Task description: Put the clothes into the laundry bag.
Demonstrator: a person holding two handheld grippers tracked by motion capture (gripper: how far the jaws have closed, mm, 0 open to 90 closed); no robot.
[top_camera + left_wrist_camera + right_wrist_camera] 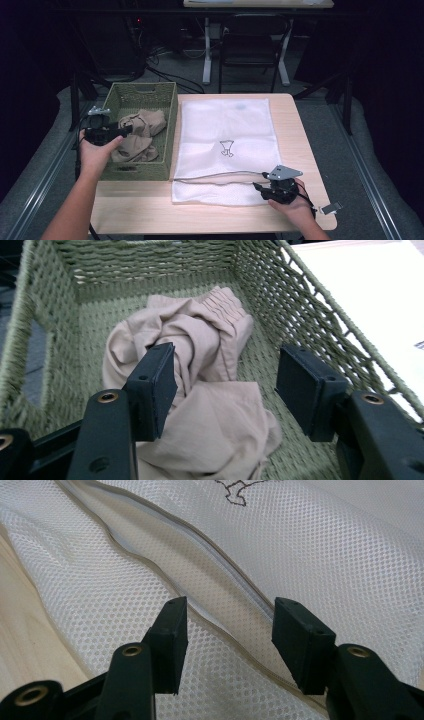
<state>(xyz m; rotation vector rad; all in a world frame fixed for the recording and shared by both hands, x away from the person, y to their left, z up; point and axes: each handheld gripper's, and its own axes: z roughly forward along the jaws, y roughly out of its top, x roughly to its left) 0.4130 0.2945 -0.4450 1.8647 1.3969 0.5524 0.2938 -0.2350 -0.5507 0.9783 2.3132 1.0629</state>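
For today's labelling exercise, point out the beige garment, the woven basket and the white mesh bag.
beige garment (210,405): left gripper view, on its crumpled middle fold.
woven basket (167,120): high view, on its right rim.
white mesh bag (225,120): high view, on its flat upper panel above the small printed mark.

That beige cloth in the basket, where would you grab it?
Probably the raised fold at the middle of the beige cloth, coming straight down from above: the basket walls block the sides, and the open left gripper already hangs over that bunched ridge.
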